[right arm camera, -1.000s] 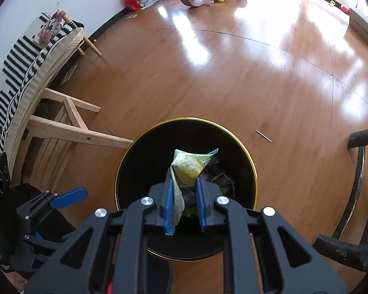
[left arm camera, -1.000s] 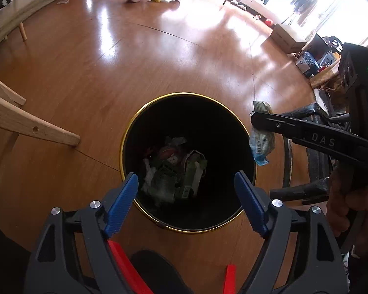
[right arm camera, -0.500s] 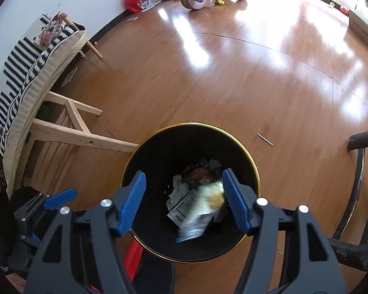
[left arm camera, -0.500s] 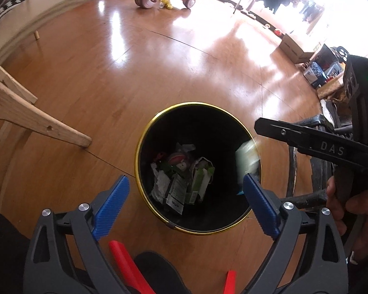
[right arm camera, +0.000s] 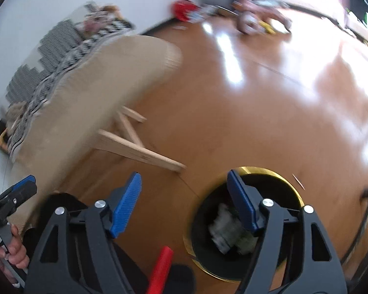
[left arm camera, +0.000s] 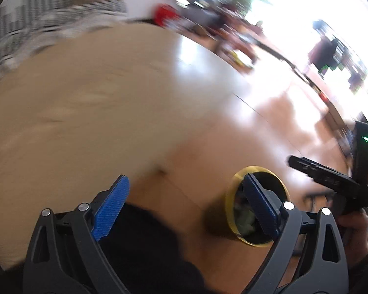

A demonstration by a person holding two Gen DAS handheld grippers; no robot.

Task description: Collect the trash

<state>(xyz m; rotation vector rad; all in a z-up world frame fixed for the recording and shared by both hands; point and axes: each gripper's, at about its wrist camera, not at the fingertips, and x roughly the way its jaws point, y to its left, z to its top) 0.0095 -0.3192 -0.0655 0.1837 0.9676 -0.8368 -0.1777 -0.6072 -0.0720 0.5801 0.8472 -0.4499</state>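
A black trash bin with a gold rim (right arm camera: 269, 171) stands on the wooden floor with crumpled wrappers (right arm camera: 223, 230) inside. It also shows in the blurred left wrist view (left arm camera: 235, 178), low on the right. My right gripper (right arm camera: 184, 201) is open and empty, above and left of the bin. My left gripper (left arm camera: 186, 201) is open and empty, left of the bin. The right gripper's body (left arm camera: 331, 183) shows in the left wrist view at right; the left gripper (right arm camera: 14, 193) shows at the right wrist view's left edge.
A light wooden table (right arm camera: 90, 83) with slanted legs (right arm camera: 137, 152) stands left of the bin. A striped cushion (right arm camera: 51, 46) lies behind it by the wall. A pink ride-on toy (right arm camera: 252, 22) and red item (right arm camera: 184, 9) sit far back. A thin stick (right arm camera: 298, 181) lies by the bin.
The right gripper opened and dropped the wrapper into the bin. Both grippers have since swung up and left, away from the bin, toward the table; the views are motion-blurred.
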